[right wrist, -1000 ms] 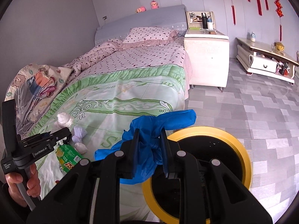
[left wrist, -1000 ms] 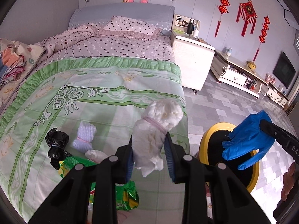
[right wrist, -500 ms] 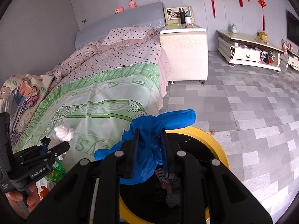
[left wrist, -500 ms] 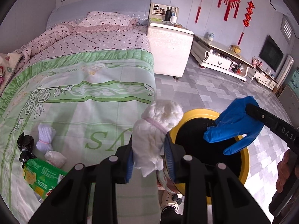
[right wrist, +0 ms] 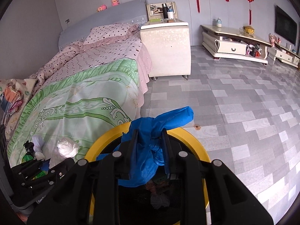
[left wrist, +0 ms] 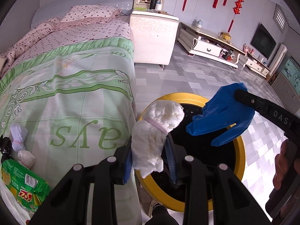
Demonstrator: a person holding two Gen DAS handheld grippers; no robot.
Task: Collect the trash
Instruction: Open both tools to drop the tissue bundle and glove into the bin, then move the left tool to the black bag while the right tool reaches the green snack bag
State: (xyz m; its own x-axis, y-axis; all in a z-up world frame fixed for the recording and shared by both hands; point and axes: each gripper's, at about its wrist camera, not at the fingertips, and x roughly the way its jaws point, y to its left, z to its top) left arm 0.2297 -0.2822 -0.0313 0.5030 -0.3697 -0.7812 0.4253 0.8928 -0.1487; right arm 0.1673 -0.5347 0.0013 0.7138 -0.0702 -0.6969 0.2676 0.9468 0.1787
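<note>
My left gripper (left wrist: 149, 150) is shut on a white tissue wad (left wrist: 155, 131) tied with a pink band. It hangs over the near left rim of the yellow bin (left wrist: 238, 157), whose inside is black. My right gripper (right wrist: 150, 144) pinches a crumpled blue glove (right wrist: 150, 131) right above the bin's opening (right wrist: 198, 146); its jaws are opening, with the glove still between the pads. In the left wrist view the blue glove (left wrist: 221, 116) dangles over the bin from the right gripper's finger (left wrist: 262, 108). The white wad (right wrist: 67, 147) shows at the lower left of the right wrist view.
The bed's green quilt (left wrist: 75, 93) lies left of the bin. On it are two small white bundles (left wrist: 17, 136), a black bag (left wrist: 4, 148) and a green snack packet (left wrist: 22, 183). A white nightstand (left wrist: 153, 39) and a low cabinet (left wrist: 208, 45) stand beyond on grey tiles.
Both grippers have swung right, off the bed, and sunk toward the bin. The wad and the glove now hang over its opening, and the bin looks larger and nearer.
</note>
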